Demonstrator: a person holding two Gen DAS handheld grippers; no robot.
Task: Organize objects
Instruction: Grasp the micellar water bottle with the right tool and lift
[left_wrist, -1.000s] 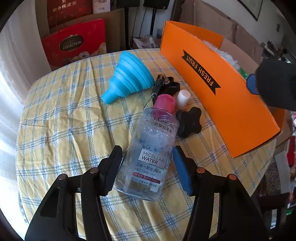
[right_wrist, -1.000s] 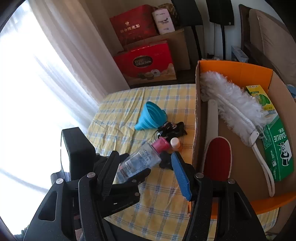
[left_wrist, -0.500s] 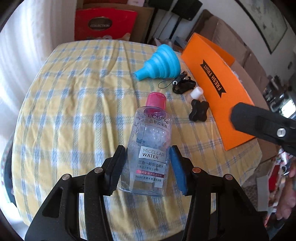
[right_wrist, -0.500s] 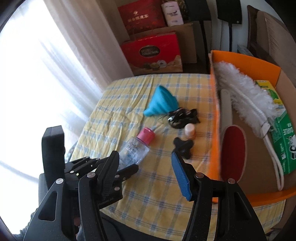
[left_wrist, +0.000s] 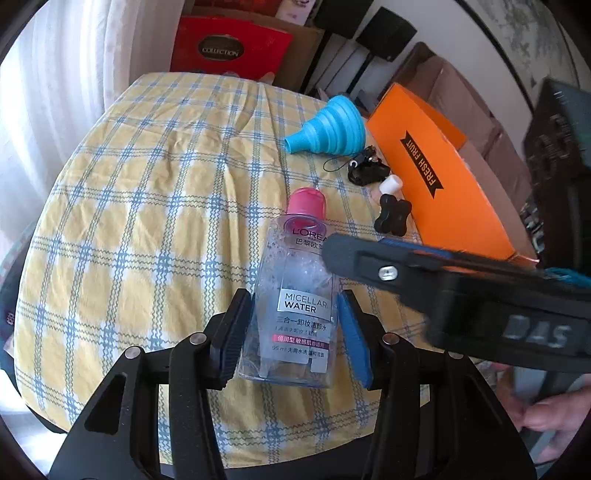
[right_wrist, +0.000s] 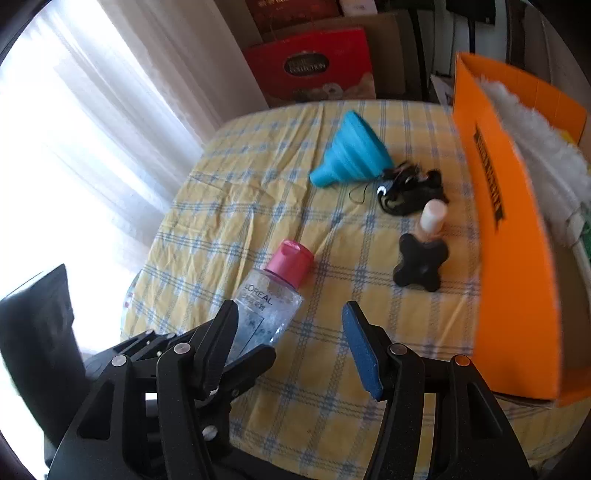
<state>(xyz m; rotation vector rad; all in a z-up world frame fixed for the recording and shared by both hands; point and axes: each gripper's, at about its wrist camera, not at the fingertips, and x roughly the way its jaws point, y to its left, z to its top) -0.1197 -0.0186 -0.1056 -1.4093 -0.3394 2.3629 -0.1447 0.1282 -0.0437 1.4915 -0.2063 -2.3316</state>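
So the left claw (left_wrist: 291, 332) has just been closing in around the clear plastic micellar water bottle with the pink cap (left_wrist: 299, 291), which lies on the desk's yellow-and-blue checked cloth (left_wrist: 155, 206). Pads look right at its sides, but I can't tell if they're pressing yet. The right claw (right_wrist: 291, 339) is half open with nothing in it, hovering over the cloth beside the orange cardboard box (right_wrist: 513, 258).
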